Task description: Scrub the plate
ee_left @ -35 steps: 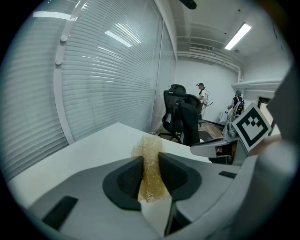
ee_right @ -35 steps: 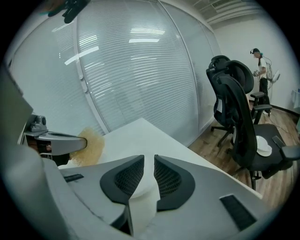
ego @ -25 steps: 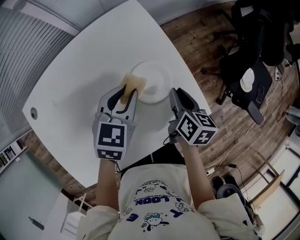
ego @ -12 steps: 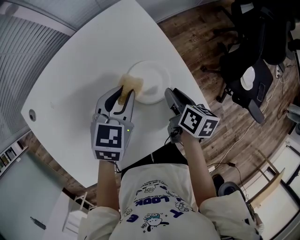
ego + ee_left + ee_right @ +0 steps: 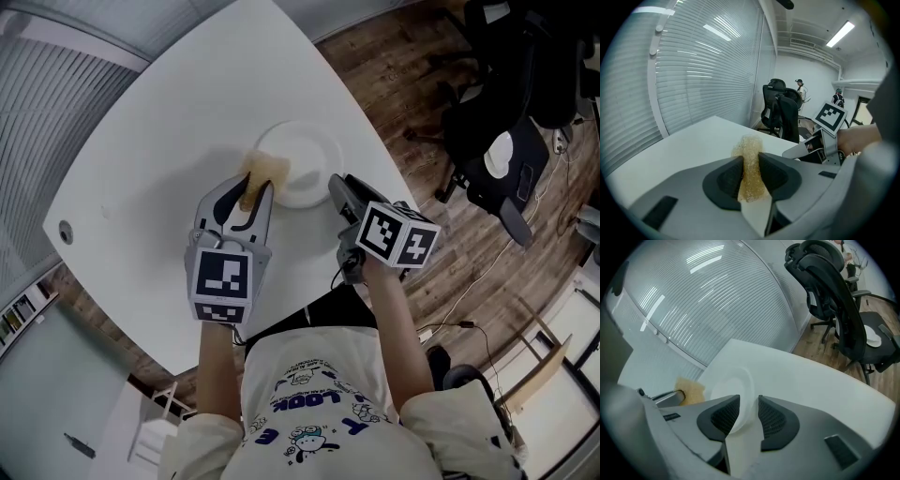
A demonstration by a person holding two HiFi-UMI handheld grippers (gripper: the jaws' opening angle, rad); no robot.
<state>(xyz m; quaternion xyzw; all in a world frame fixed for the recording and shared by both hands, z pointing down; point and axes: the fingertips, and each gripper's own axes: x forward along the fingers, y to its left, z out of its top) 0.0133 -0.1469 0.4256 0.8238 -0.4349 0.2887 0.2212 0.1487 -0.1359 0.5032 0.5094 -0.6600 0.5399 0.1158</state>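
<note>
Left claw (image 5: 248, 194) is clenched on the sponge (image 5: 267, 169). In the left gripper view both pads (image 5: 727, 177) squeeze it, and its free end pokes out past the tips. That free end sits at the left rim of the plate (image 5: 305, 157). Can't tell if it actually touches.

The plate is flat on the white worktop (image 5: 169, 122), just beyond both claws.

Right claw (image 5: 336, 190) is released. Its jaws have just been opening wide, then easing in a touch, with nothing gripped. In the right gripper view the plate's near-right rim shows in the gap between the pads (image 5: 773, 420), and neither pad presses on it.

Key relation: the plate lies far and left of the right claw, with its rim lined up on the gap. A short push forward should put the rim between the pads.

My read: right steadies the plate, then left sweeps the sponge rightward across it. Scrub looks not started.
</note>
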